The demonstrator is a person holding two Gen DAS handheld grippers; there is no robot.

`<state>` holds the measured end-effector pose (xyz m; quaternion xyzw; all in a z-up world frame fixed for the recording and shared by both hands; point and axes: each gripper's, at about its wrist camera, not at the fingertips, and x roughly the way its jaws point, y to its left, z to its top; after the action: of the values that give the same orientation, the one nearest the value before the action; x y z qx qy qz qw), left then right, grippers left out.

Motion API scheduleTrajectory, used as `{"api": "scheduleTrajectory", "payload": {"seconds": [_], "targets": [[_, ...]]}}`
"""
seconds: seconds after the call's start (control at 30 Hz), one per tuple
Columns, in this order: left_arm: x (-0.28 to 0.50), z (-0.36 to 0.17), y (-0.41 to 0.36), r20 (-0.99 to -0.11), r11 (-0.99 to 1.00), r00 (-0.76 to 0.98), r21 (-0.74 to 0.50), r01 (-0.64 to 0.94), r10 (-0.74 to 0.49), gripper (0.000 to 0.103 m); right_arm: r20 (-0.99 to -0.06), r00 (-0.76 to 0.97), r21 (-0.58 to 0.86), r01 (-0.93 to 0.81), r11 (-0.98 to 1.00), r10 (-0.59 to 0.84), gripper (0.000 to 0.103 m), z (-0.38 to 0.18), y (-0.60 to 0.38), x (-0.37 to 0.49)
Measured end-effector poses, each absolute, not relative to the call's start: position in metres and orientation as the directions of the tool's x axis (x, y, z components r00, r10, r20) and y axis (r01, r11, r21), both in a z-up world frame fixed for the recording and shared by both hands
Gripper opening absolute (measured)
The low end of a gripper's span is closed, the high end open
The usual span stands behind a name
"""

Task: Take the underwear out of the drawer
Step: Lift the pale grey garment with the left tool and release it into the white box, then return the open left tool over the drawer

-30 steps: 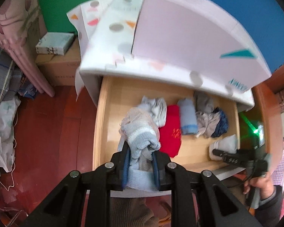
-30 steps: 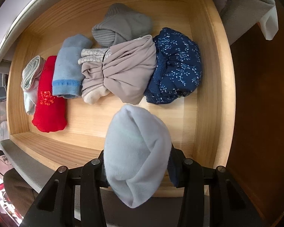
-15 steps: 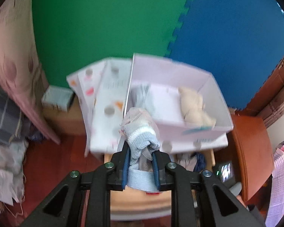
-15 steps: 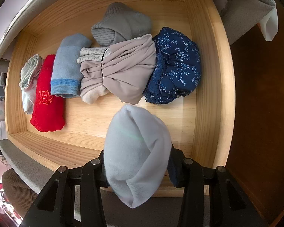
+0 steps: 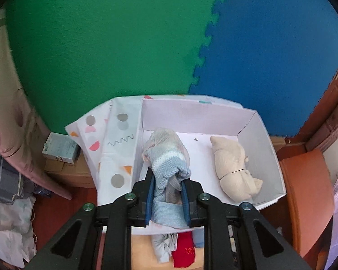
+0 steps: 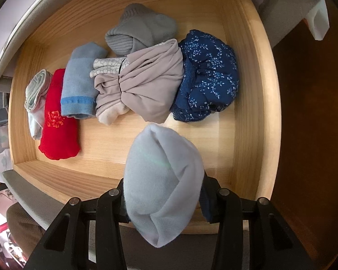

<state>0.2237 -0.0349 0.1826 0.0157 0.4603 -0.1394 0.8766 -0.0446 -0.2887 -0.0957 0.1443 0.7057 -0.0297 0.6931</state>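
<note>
My left gripper [image 5: 167, 180] is shut on a rolled blue-and-white striped knit bundle [image 5: 166, 155]. It hangs over the left part of an open white box [image 5: 266, 148], where a beige roll [image 5: 233, 168] lies at the right. Under the box shows the front of the wooden drawer [image 5: 142, 247] with a red roll [image 5: 184, 254]. In the right wrist view my right gripper [image 6: 164, 193] points down, shut on a pale blue roll [image 6: 162, 175] above the drawer [image 6: 247, 90]. Inside lie a red roll [image 6: 58, 130], a light blue roll [image 6: 81, 85], a grey one [image 6: 142, 31], a taupe one [image 6: 146, 85] and a navy floral one [image 6: 209, 78].
A green and blue foam mat [image 5: 124, 45] covers the wall behind the box. A patterned cloth [image 5: 117, 144] drapes left of it. A small carton [image 5: 60, 148] sits on cardboard at the far left, beside a pink curtain [image 5: 15, 135]. Brown wooden furniture [image 5: 304, 191] stands at the right.
My left gripper has risen from over the drawer to over the white box, carrying the striped bundle. The right gripper and its pale blue roll have stayed put.
</note>
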Motion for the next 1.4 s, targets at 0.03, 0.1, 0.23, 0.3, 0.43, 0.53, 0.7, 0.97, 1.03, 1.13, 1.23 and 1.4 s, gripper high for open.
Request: {"api": "scheduleTrajectory", "payload": {"seconds": [0.03,0.1,0.23,0.3,0.43,0.53,0.7,0.97,1.03,1.13,1.23,1.4], "targets": [[0.227,0.174,-0.04,-0.817,0.959,0.529,-0.1,0.265,-0.232,0.021,-0.988,0.002,0.152,0.242,0.958,0.156,0.041,-0.095,-0.289,-0.045],[0.233,0.159,-0.046,-0.83,0.957,0.507,-0.102,0.273,-0.233,0.021,-0.989,0.007,0.142,0.244,0.959,0.145,0.041,-0.095,-0.288,-0.046],[0.245,0.126,-0.053,-0.864,0.959,0.445,-0.133,0.249,-0.235,0.021,-0.99,0.014,0.142,0.244,0.959,0.143,0.041,-0.093,-0.288,-0.047],[0.248,0.114,-0.055,-0.874,0.963,0.434,-0.119,0.241,-0.217,0.021,-0.99,0.013,0.14,0.243,0.96,0.141,0.041,-0.092,-0.287,-0.048],[0.249,0.095,-0.052,-0.898,0.971,0.396,-0.114,0.21,-0.191,0.021,-0.989,0.016,0.146,0.247,0.958,0.146,0.041,-0.091,-0.285,-0.047],[0.246,0.088,-0.048,-0.897,0.971,0.399,-0.115,0.208,-0.191,0.021,-0.988,0.013,0.153,0.247,0.957,0.154,0.041,-0.091,-0.284,-0.046],[0.241,0.086,-0.053,-0.905,0.978,0.402,-0.062,0.197,-0.138,0.023,-0.988,0.009,0.153,0.246,0.957,0.155,0.041,-0.092,-0.285,-0.045],[0.235,0.085,-0.054,-0.919,0.983,0.38,-0.035,0.182,-0.103,0.023,-0.989,0.011,0.148,0.247,0.957,0.15,0.041,-0.091,-0.285,-0.045],[0.235,0.086,-0.055,-0.922,0.983,0.375,-0.028,0.181,-0.095,0.024,-0.989,0.01,0.144,0.244,0.959,0.146,0.041,-0.091,-0.284,-0.044],[0.235,0.089,-0.055,-0.918,0.985,0.384,-0.032,0.169,-0.096,0.031,-0.99,0.013,0.14,0.243,0.96,0.141,0.041,-0.09,-0.281,-0.045],[0.236,0.091,-0.056,-0.916,0.984,0.387,-0.04,0.174,-0.106,0.045,-0.99,0.011,0.141,0.243,0.96,0.143,0.041,-0.09,-0.28,-0.045],[0.235,0.103,-0.051,-0.9,0.982,0.411,-0.077,0.175,-0.144,0.055,-0.99,0.01,0.138,0.238,0.961,0.139,0.041,-0.09,-0.28,-0.045]]}}
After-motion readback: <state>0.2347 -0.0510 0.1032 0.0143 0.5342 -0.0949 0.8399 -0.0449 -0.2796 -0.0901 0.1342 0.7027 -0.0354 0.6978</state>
